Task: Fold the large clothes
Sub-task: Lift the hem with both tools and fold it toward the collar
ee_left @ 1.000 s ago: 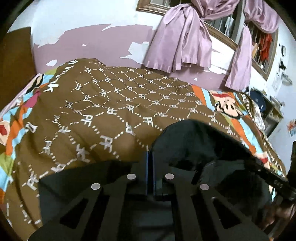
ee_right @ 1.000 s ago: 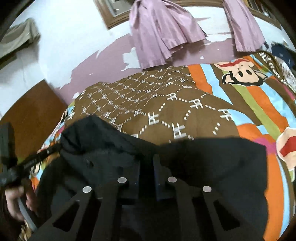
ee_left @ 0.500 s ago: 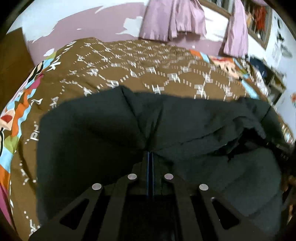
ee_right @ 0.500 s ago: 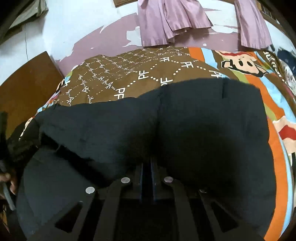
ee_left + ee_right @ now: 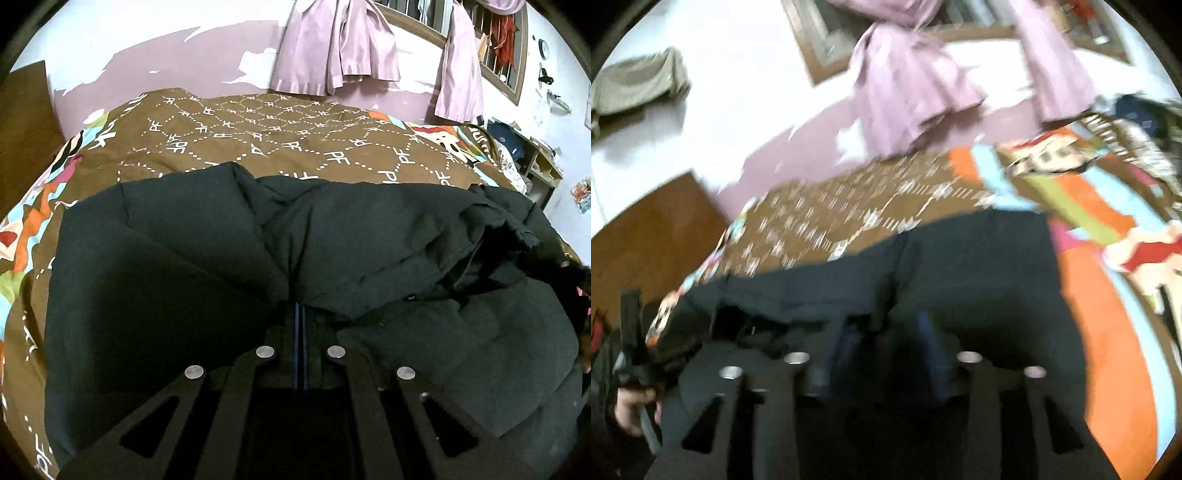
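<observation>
Peeling lilac paint covers the far wall, with pale pink curtains knotted over a barred window above it; below that spreads a brown bedspread printed with white dotted diamonds and letters, bordered in bright cartoon stripes; a dark wooden board stands at the left edge of the bed. On the bedspread lies the black coat, bulky and padded, its near half doubled over the rest so that a thick fold runs across the middle; it fills most of the bed's near side. At the left gripper the jaws stand fully together, blue pads meeting, with a ridge of the coat's cloth gathered right at their tips; whether cloth is actually pinched between them I cannot tell. At the right gripper the jaws have just been opening and now stand well apart; the coat lies under and between them, but the pads do not press on it. That view is smeared with blur. A hand shows at its lower left, wrapped round a dark handle.
</observation>
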The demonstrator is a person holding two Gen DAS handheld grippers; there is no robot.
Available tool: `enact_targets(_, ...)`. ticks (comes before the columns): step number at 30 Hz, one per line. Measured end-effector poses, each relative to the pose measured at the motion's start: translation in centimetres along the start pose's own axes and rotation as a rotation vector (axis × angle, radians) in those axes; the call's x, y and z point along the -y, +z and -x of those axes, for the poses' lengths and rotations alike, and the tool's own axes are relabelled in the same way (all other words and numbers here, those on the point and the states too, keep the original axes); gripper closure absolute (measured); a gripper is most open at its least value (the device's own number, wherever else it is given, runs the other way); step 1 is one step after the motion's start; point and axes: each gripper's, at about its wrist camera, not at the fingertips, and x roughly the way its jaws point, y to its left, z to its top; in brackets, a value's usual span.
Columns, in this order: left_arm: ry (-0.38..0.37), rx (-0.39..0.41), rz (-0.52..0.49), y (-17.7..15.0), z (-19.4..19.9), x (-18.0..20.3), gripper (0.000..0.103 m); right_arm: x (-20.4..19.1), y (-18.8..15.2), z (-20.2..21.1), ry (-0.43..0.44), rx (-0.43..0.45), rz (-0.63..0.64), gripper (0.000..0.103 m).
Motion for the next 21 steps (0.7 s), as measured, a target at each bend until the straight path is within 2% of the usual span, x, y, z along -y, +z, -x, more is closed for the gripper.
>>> enact_targets(2, 0.009, 0.003, -0.008, 0.1, 0.0, 0.2, 0.103, -0.2, 0.6, 0.6, -0.033, 0.026, -0.013, 0.039)
enact_targets(3, 0.013, 0.003, -0.013, 0.1, 0.0, 0.3, 0.103, -0.4, 1.2, 0.4, -0.014, 0.015, -0.009, 0.041)
enact_targets(5, 0.014, 0.006, -0.02, 0.2, 0.0, 0.5, 0.103, -1.6, 3.0, -0.6, 0.0, -0.011, 0.014, 0.042)
enact_targets(7, 0.01, 0.012, -0.026, 0.1, 0.1, 0.7, 0.103, -2.8, 4.4, -2.8, 0.042, -0.076, 0.021, 0.042)
enact_targets(8, -0.002, 0.016, -0.029, 0.0, 0.1, 0.7, 0.103, -3.2, 4.6, -3.9, 0.06, -0.113, 0.02, 0.047)
enact_targets(9, -0.009, 0.018, -0.031, 0.0, 0.1, 0.7, 0.103, -3.7, 4.8, -5.4, 0.089, -0.16, 0.01, 0.059)
enact_targets(11, -0.016, 0.024, -0.032, -0.1, 0.2, 0.7, 0.103, -4.5, 4.2, -8.0, 0.122, -0.257, -0.01, 0.065)
enact_targets(12, -0.018, 0.027, -0.033, -0.1, 0.3, 0.7, 0.103, -4.8, 3.7, -8.7, 0.105, -0.286, 0.011, 0.071)
enact_targets(15, -0.054, 0.052, -0.018, -0.1, 1.0, 0.4, 0.103, -4.9, 2.5, -9.1, 0.092, -0.31, 0.059, 0.08)
enact_targets(18, -0.116, 0.159, 0.023, -0.1, 3.5, -0.5, 0.103, -4.1, 1.9, -9.2, 0.113, -0.341, 0.049, 0.084)
enact_targets(21, -0.16, 0.289, 0.037, 0.2, 6.4, -0.7, 0.103, -3.5, 1.5, -9.2, 0.132, -0.346, 0.027, 0.084)
